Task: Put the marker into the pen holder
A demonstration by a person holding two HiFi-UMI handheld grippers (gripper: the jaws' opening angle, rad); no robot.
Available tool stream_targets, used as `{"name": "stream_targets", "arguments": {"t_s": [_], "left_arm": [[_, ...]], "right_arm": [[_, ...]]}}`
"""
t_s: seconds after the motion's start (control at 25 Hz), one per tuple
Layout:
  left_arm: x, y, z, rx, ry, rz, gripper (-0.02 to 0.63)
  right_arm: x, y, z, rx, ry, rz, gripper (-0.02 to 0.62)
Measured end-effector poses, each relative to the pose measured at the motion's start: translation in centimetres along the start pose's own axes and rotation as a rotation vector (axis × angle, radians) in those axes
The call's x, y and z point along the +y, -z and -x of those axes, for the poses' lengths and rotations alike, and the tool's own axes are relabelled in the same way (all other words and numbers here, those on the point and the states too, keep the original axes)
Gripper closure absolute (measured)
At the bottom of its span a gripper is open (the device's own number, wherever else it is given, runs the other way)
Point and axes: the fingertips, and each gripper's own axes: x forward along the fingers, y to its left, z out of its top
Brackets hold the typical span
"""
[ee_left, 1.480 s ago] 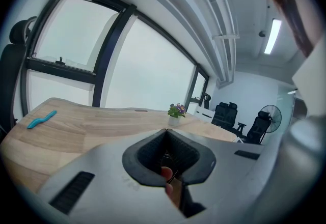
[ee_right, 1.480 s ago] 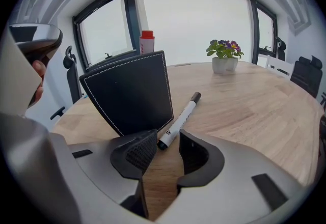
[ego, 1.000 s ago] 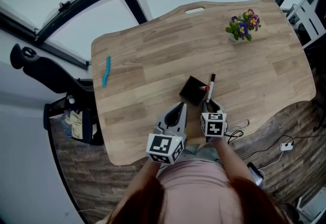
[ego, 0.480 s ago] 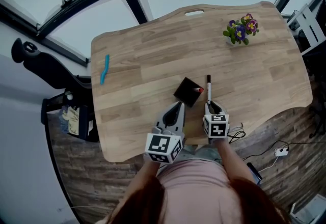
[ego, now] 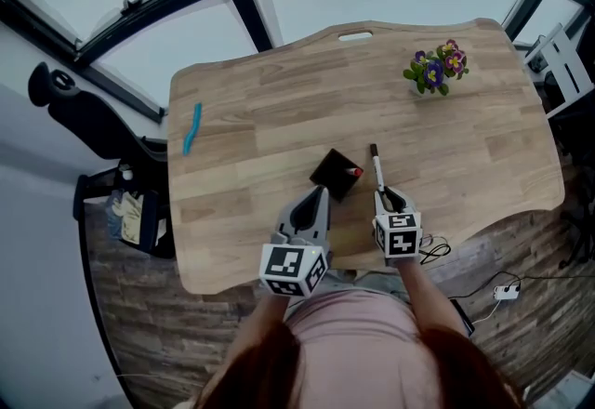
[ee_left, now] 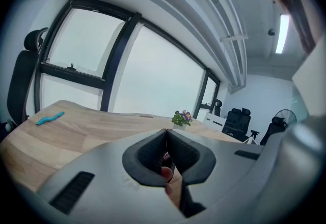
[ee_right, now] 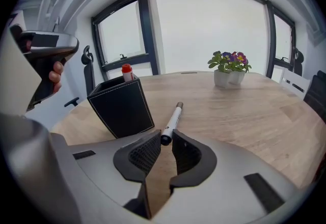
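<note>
Marker [ee_right: 172, 118] is pinched by its near end only in your right hand-held gripper [ee_right: 165, 137], whose jaws have just been closing; it juts forward beside the pen holder [ee_right: 122, 107]. So shallow a grip may let it pivot or slip. Your left hand-held gripper [ee_left: 166, 134] is clenched, empty.

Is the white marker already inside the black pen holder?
No, the white marker is outside the pen holder, its near end between the right tongs, which have just been closing on it.

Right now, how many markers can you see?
2. One white marker is pinched in the right hand-held gripper, whose jaws have just been closing on it; one red-capped marker stands in the black pen holder. Others may hide inside.
</note>
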Motion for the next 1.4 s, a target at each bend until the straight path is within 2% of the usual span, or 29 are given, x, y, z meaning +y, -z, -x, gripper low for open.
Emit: {"name": "stream_targets", "arguments": {"t_s": [0.64, 1.08, 1.4], "left_arm": [[-1.2, -0.7, -0.1, -0.041, -0.066, -0.002, 0.604], [-1.3, -1.0, 0.1, -0.049, -0.101, -0.001, 0.604], [-1.0, -1.6, 0.4, -0.070, -0.119, 0.002, 0.604]], "right_arm": [[-1.8, -1.9, 2.8, -0.048, -0.092, 0.084, 0.535], [-1.7, -5.2, 4.9, -0.131, -0.185, 0.137, 0.535], [-1.6, -7.2, 6.0, -0.170, -0.216, 0.163, 0.535]]}}
